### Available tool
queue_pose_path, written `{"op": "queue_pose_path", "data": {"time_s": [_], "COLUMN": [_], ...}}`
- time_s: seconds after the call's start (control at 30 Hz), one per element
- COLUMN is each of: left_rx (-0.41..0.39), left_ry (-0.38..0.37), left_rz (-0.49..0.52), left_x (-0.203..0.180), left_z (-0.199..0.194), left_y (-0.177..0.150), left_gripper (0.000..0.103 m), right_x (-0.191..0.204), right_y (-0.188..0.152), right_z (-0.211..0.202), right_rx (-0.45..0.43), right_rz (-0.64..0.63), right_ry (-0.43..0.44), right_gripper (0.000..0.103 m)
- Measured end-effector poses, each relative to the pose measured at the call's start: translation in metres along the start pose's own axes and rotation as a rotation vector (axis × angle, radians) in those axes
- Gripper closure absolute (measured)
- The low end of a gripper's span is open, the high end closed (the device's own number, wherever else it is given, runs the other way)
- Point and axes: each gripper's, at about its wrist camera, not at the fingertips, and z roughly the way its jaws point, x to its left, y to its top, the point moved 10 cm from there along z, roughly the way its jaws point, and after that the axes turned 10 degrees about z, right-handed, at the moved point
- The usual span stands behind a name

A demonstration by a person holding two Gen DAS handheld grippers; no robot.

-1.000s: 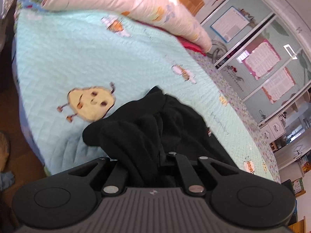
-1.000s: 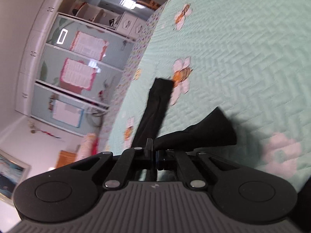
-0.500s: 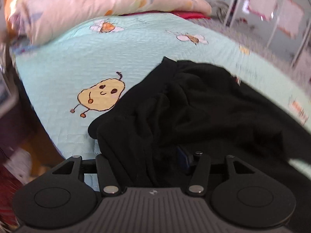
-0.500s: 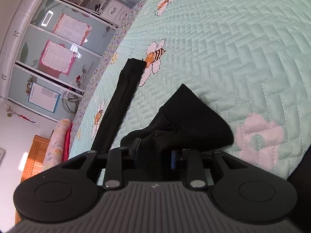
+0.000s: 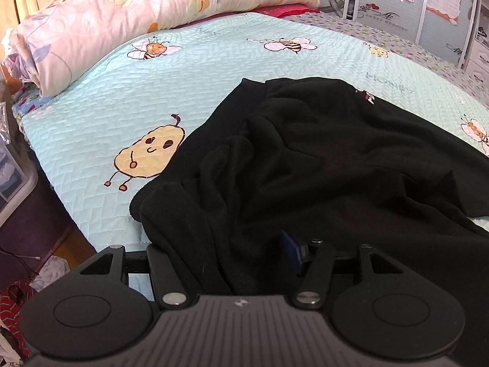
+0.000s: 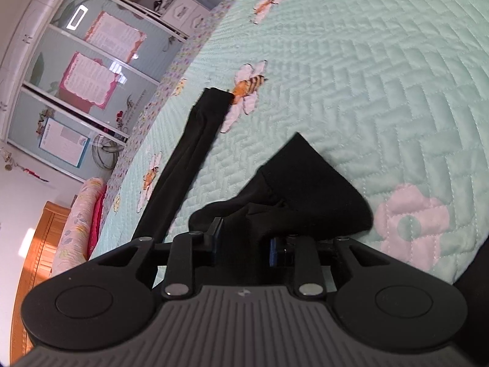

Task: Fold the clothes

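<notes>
Through the left wrist camera, my left gripper (image 5: 227,252) has let go: a second ago it was clamped on a bunch of the black garment (image 5: 321,165), and now its jaws stand fairly wide with loose cloth heaped between them, no pad visibly pressing it. The view has also rolled level, so the garment now lies spread across the pale green quilt (image 5: 189,70) on the bed instead of hanging bunched. I count one garment, one yellow cartoon figure (image 5: 148,156) just left of it, three bees printed on the quilt, and one rolled floral duvet (image 5: 137,3) at the far end. Through the right wrist camera, my right gripper (image 6: 244,241) was pinched shut on a fold a second ago; its jaws opened and have just been closing again, now narrow, with a black fold (image 6: 293,195) between them, though I cannot tell whether the pads press it. One long black sleeve (image 6: 189,150) stretches away over the quilt, its cuff touching a printed bee (image 6: 247,87).
</notes>
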Motion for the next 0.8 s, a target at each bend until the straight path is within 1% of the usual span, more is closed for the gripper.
{"op": "queue_pose_path", "data": {"time_s": [0.03,0.1,0.13,0.27,0.33,0.43,0.5,0.63,0.67,0.7,0.73,0.77,0.8], "left_rx": [0.0,0.001,0.002,0.005,0.009,0.021,0.03,0.025,0.021,0.014,0.008,0.004,0.0], "left_ry": [0.0,0.002,0.003,0.003,0.003,0.002,-0.017,-0.049,-0.059,-0.078,-0.097,-0.112,-0.127], "left_rz": [0.002,0.004,0.005,0.018,0.021,0.004,-0.032,-0.088,-0.099,-0.111,-0.121,-0.129,-0.136], "left_x": [0.0,0.0,0.0,0.0,0.003,0.01,0.015,0.019,0.019,0.018,0.017,0.017,0.017], "left_z": [0.0,0.0,0.0,-0.003,-0.004,-0.004,-0.001,0.005,0.005,0.005,0.003,0.001,-0.001], "left_y": [0.0,0.0,-0.001,-0.004,-0.007,-0.015,-0.02,-0.018,-0.017,-0.015,-0.014,-0.014,-0.013], "left_gripper": [0.044,0.044,0.044,0.044,0.044,0.043,0.04,0.041,0.044,0.062,0.073,0.089,0.092], "right_x": [0.001,0.003,0.002,-0.004,-0.008,-0.016,-0.02,-0.02,-0.018,-0.017,-0.016,-0.015,-0.014], "right_y": [0.002,0.005,0.005,-0.001,-0.008,-0.02,-0.026,-0.033,-0.034,-0.034,-0.035,-0.035,-0.035], "right_z": [-0.001,-0.002,-0.002,0.0,-0.001,-0.002,0.001,0.011,0.012,0.014,0.015,0.015,0.014], "right_rx": [-0.011,-0.03,-0.028,0.011,0.032,0.065,0.086,0.106,0.109,0.114,0.121,0.119,0.116], "right_rz": [-0.013,-0.036,-0.032,-0.019,-0.03,-0.022,-0.015,0.002,-0.001,-0.003,-0.007,-0.01,-0.012], "right_ry": [-0.003,-0.01,-0.011,-0.022,-0.032,-0.045,-0.042,-0.015,-0.012,-0.008,-0.005,-0.007,-0.006], "right_gripper": [0.088,0.095,0.095,0.085,0.075,0.065,0.065,0.066,0.069,0.082,0.095,0.099,0.101]}}
